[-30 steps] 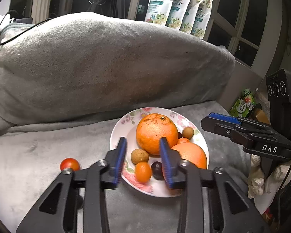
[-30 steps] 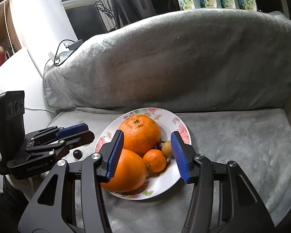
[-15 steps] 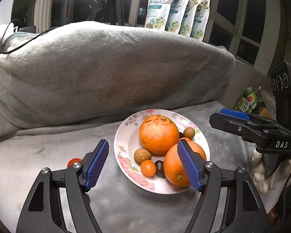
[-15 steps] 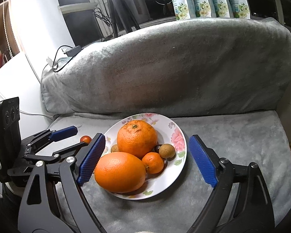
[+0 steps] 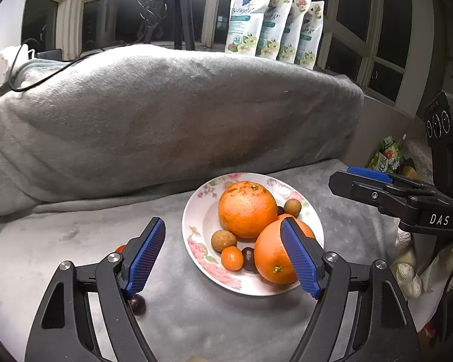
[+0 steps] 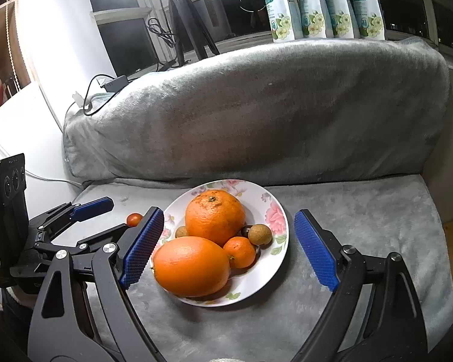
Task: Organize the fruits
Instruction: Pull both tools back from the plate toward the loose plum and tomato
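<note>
Fruits lay mostly on the floral plate [image 6: 273, 211] set on the grey blanket [image 6: 362, 211]: a round orange [image 6: 215, 216] at the back, an oval orange [image 6: 191, 266] in front, a small mandarin [image 6: 240, 252], two tan longans [image 6: 259, 234] and a dark grape-like berry [image 5: 248, 258]; a cherry tomato [image 6: 134, 219] and another dark berry [image 5: 137, 304] sat off the plate on the blanket, beside the left gripper's finger; the oranges looked firm and heavy, best taken across the middle, while the tomato and berries seemed light, smooth, prone to roll and easily crushed; the left gripper [image 5: 223, 259] was spread wide and held nothing; the right gripper [image 6: 226, 247] was likewise wide apart and empty, probably hovering short of the plate, though the fisheye made that hard to judge.
</note>
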### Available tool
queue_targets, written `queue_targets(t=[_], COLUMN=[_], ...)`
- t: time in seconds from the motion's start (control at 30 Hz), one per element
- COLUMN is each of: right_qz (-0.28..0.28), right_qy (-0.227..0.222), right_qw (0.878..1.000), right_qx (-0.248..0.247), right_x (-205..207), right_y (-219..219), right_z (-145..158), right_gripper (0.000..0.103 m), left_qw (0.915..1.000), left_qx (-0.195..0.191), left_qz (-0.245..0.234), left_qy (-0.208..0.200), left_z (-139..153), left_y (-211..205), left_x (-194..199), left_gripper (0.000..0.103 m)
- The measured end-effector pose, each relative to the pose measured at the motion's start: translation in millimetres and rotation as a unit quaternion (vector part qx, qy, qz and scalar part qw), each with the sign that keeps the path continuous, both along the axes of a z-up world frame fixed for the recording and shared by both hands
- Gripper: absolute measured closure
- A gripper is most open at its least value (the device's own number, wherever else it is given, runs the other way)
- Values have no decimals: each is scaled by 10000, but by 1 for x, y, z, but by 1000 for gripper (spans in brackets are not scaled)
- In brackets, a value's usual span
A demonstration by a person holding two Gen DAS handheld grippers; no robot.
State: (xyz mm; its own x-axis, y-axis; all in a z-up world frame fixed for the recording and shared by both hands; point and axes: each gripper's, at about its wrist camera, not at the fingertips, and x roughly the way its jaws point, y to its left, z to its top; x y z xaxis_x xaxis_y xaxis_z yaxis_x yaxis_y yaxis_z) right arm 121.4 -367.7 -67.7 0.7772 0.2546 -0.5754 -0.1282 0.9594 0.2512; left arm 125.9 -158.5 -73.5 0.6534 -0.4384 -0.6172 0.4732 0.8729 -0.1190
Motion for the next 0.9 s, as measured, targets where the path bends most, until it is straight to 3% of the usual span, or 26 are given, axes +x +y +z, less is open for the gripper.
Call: queue_targets(t=[0.6, 0.9], right_qz=[164, 462], right_qy=[-162, -192], right_qw=[9997, 9984], right_qx=[-123, -254], right_x=[-11, -11], right_y=[23, 47], right_z=[13, 19], right_gripper=[12, 13], left_qw=[9998, 9989], left_qx=[-86, -185], left_qz=[160, 431], left_qy=[-111, 0], left_z=[10, 1], left_y=[23, 61], left_x=[-13, -16], left_gripper=[24, 24])
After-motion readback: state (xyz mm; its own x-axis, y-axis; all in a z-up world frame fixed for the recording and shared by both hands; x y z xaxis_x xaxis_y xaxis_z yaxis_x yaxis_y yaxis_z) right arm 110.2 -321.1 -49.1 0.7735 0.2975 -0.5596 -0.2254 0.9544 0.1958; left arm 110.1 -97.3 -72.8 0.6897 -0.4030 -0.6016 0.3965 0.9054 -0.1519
